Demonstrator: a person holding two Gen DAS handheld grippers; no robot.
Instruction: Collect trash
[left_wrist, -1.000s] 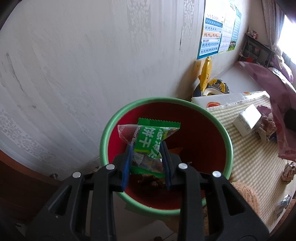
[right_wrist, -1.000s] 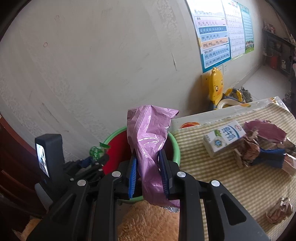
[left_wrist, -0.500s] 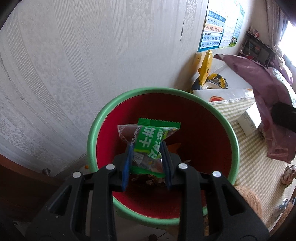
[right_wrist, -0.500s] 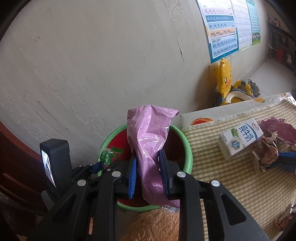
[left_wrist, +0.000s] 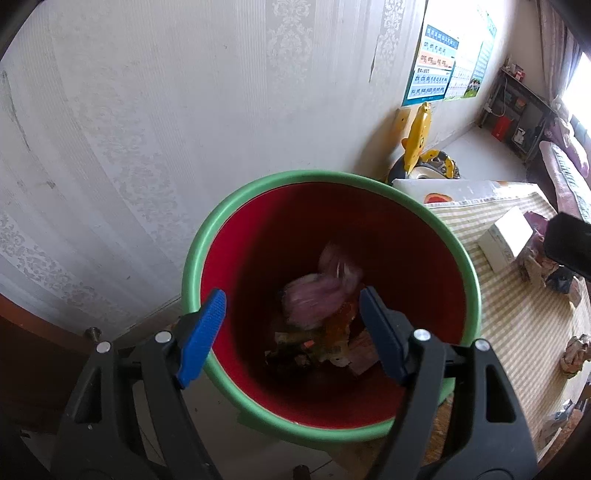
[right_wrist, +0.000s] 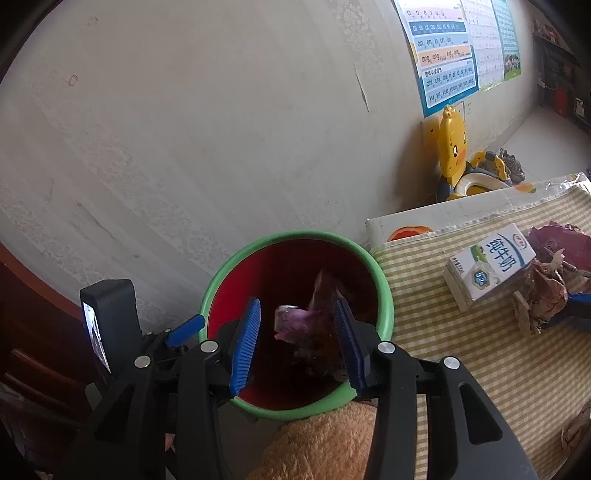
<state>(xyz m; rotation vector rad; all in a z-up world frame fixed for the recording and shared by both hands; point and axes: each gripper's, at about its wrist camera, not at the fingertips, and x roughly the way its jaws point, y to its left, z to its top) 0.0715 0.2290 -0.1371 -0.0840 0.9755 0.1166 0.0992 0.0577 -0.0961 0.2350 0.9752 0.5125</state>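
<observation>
A red bin with a green rim (left_wrist: 236, 206) (right_wrist: 218, 280) stands by the wall next to the table. My left gripper (left_wrist: 291, 332) is open and empty above it. My right gripper (right_wrist: 297, 338) is open and empty above the same bin. A purple wrapper (left_wrist: 317, 291) (right_wrist: 295, 317) lies blurred inside the bin on other trash. The left gripper's body shows at the left in the right wrist view (right_wrist: 110, 325). A milk carton (right_wrist: 487, 269) (left_wrist: 506, 240) and crumpled brown and purple wrappers (right_wrist: 546, 288) lie on the checked tablecloth.
The checked tablecloth (right_wrist: 480, 354) covers the table right of the bin. A brown plush thing (right_wrist: 325, 446) sits below the bin's near rim. A yellow duck potty (right_wrist: 461, 162) stands by the wall. More crumpled trash (left_wrist: 574, 354) lies at the table's right.
Both grippers opened. The green snack packet left my left gripper and the purple wrapper left my right gripper; the purple wrapper is now inside the bin.
</observation>
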